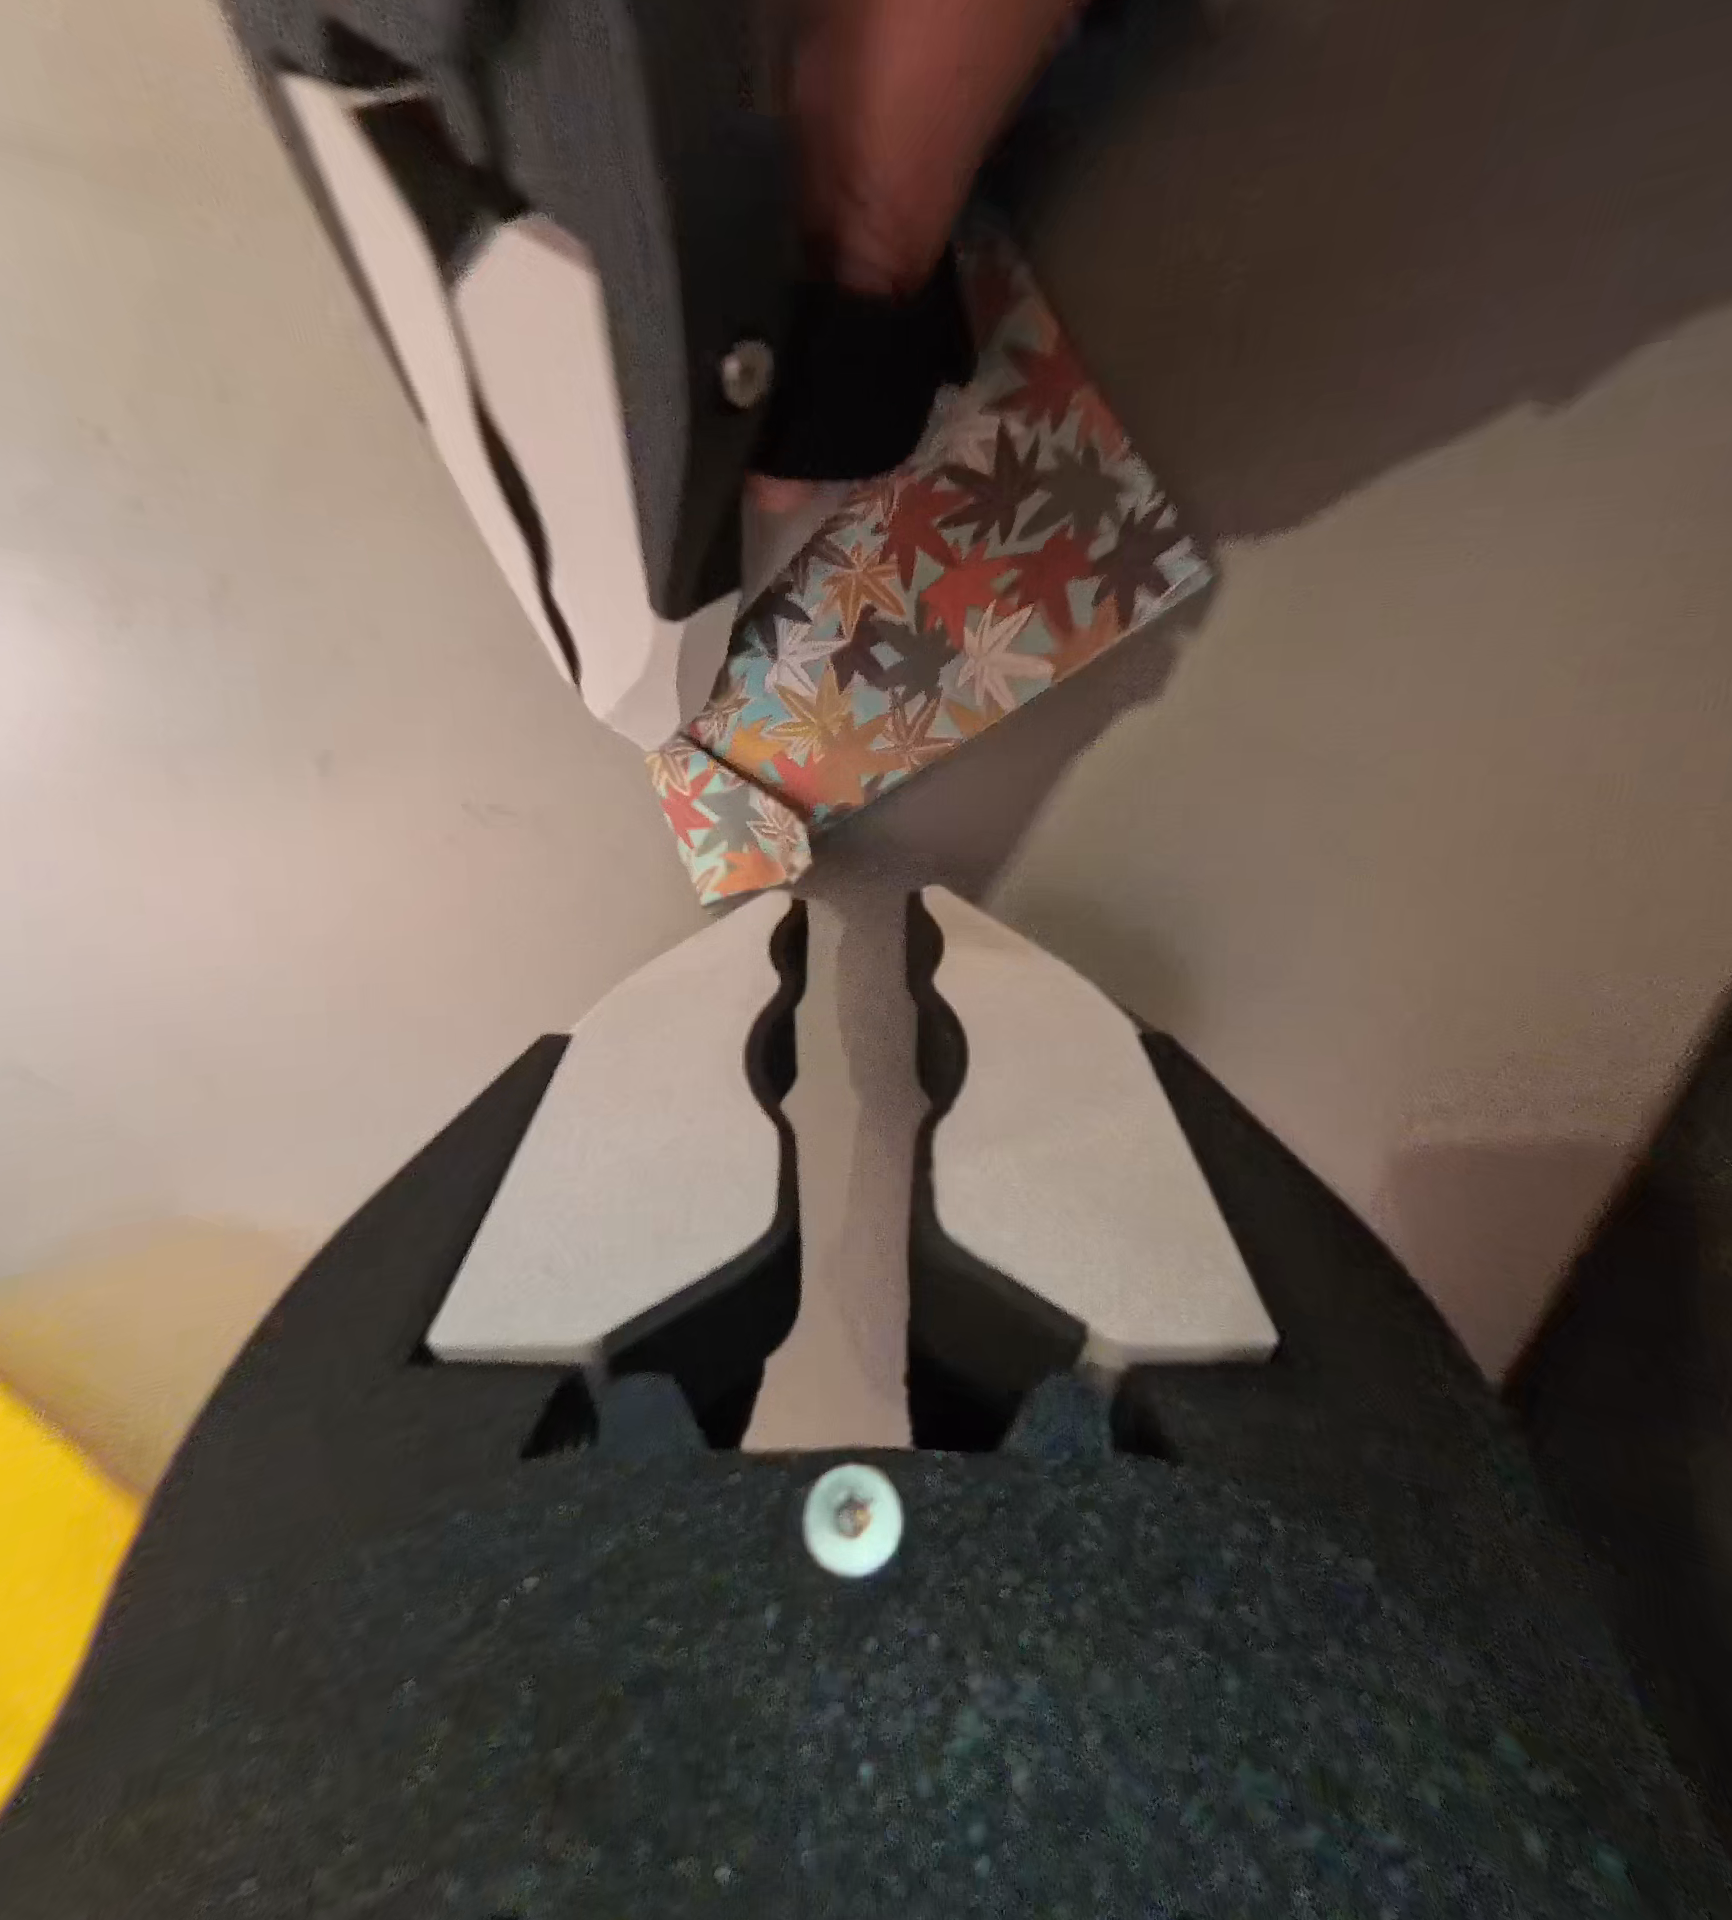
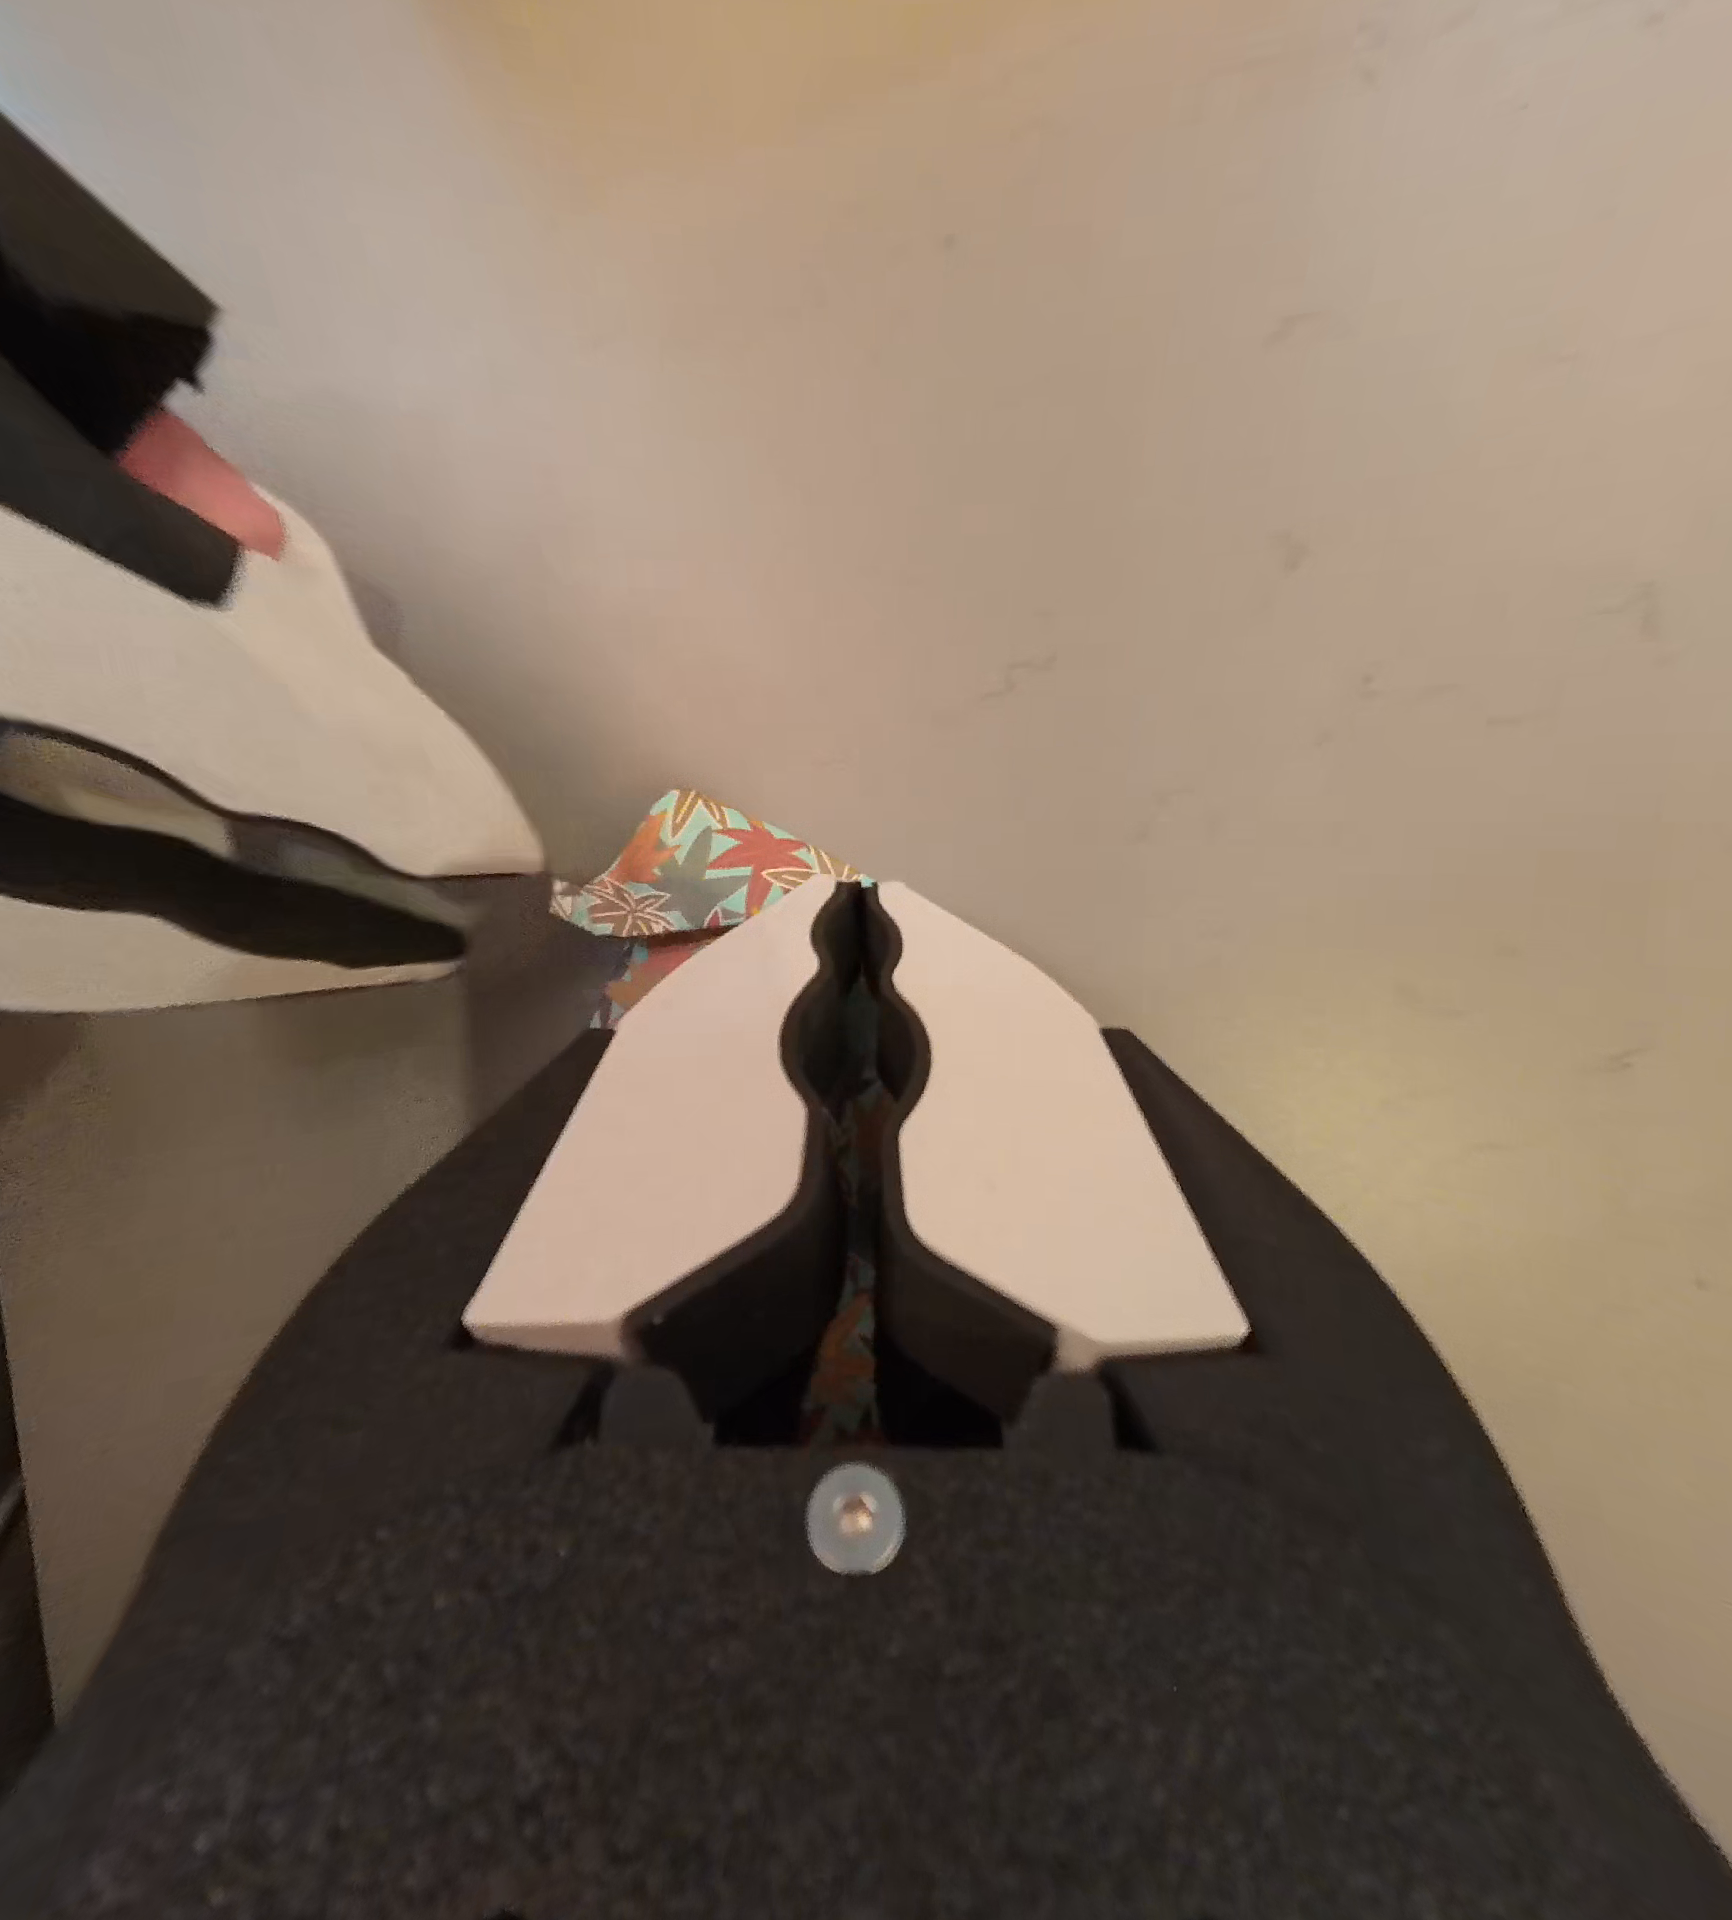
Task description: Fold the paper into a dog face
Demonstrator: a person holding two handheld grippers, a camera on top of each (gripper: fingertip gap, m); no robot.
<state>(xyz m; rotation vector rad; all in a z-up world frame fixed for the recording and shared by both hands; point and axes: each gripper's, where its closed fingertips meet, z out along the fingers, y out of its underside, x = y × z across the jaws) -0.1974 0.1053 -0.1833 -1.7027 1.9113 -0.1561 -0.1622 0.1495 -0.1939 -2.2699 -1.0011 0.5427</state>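
The right hand-held gripper [image 2: 860, 894] was pinching the leaf-patterned paper [image 1: 945, 644], which ran edge-on between its pressed-together fingers and protruded beyond the tips. The left hand-held gripper [image 1: 857, 914] stood slightly spread, holding nothing, its tips just beside the paper's folded lower corner above the pale table [image 1: 166, 623].

The folded leaf-patterned paper [image 2: 706, 868] is clamped between the closed fingers of the right hand-held gripper [image 2: 860, 888], above the pale flat bench [image 2: 1257, 520], with its free end projecting past the fingertips to the left. The left hand-held gripper [image 1: 854, 914] is placed just before that end, fingers parted, apart from the paper [image 1: 945, 634].
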